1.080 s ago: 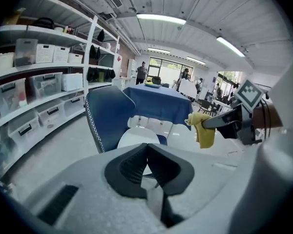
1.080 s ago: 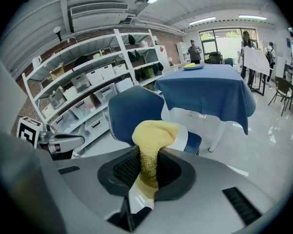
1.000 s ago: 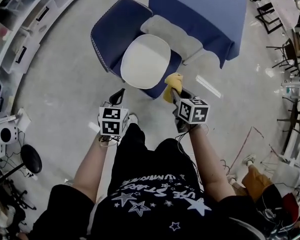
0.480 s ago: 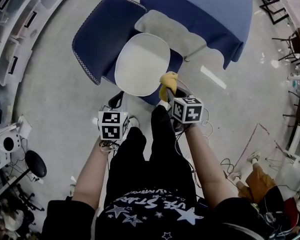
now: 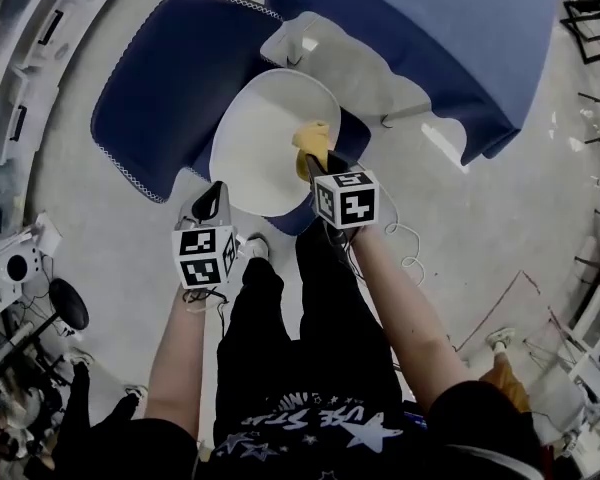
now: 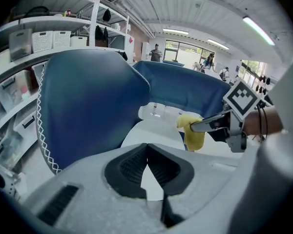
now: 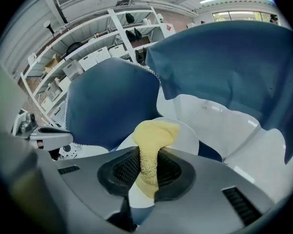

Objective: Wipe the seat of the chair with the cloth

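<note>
Cloth (image 5: 312,143) over chair seat (image 5: 255,153)

The right gripper (image 5: 318,166) pinches the yellow cloth above the white seat's right side. The left gripper (image 5: 216,201), its jaws pressed together on nothing, hovers at the seat's near edge.

We had the cloth (image 5: 311,138), in our right gripper (image 5: 317,160), over the seat's (image 5: 252,133) right side, perhaps touching, left gripper (image 5: 215,197) by its near edge, table (image 5: 440,38) behind, shelves (image 5: 10,78) left.
</note>
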`<action>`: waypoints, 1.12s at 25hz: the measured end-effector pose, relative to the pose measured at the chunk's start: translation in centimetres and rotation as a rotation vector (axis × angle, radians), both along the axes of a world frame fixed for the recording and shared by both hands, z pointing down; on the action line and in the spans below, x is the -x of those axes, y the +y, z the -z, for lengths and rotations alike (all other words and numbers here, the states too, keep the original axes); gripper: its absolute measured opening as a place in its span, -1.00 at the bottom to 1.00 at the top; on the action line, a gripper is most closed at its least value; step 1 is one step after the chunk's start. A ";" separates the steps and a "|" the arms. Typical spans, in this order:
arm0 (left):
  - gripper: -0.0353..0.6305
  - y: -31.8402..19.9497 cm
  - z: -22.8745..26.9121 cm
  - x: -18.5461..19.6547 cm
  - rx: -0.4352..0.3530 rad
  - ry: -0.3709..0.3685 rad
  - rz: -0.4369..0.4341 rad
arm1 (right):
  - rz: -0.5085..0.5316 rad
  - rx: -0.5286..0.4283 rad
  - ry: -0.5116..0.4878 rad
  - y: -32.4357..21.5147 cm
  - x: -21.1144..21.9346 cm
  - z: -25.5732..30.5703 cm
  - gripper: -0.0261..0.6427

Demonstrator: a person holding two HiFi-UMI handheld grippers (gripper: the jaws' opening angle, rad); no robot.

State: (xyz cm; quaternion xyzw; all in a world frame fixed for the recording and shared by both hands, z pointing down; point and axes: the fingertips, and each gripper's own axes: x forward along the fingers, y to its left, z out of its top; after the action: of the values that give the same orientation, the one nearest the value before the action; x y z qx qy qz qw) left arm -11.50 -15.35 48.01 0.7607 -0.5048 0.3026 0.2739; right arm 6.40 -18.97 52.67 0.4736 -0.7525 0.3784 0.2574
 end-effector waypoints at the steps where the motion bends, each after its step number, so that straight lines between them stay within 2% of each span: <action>1: -0.84 -0.7 -0.4 -0.1 0.006 -0.003 0.020 | 0.018 0.005 -0.006 -1.0 0.1 -0.6 -0.72; 4: -0.84 -2.8 -1.4 -0.7 0.017 -0.003 0.072 | 0.081 0.008 -0.020 -3.9 0.5 -2.1 -0.72; 7: -0.84 -4.8 -2.7 -1.2 0.023 -0.013 0.086 | 0.125 0.002 -0.025 -6.4 1.3 -3.4 -0.72; 12: -0.84 -8.1 -5.1 -1.8 0.021 -0.020 0.029 | 0.107 0.015 -0.029 -9.8 3.0 -5.9 -0.72; 17: -0.84 -9.7 -8.2 -2.4 0.058 0.022 -0.027 | 0.099 0.005 0.006 -12.8 4.8 -7.9 -0.72; 23: -0.84 -11.0 -10.5 -1.3 0.079 0.023 -0.095 | 0.107 0.019 0.030 -15.0 7.9 -10.3 -0.72; 28: -0.84 -12.0 -11.2 -0.3 0.081 0.038 -0.108 | 0.117 0.050 0.057 -16.1 9.6 -12.2 -0.72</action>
State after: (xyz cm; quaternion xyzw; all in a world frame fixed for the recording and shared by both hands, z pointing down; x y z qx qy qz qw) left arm -11.16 -27.35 59.22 0.7806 -0.4450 0.3228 0.2973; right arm -3.17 -35.03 64.91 0.4328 -0.7616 0.3675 0.3123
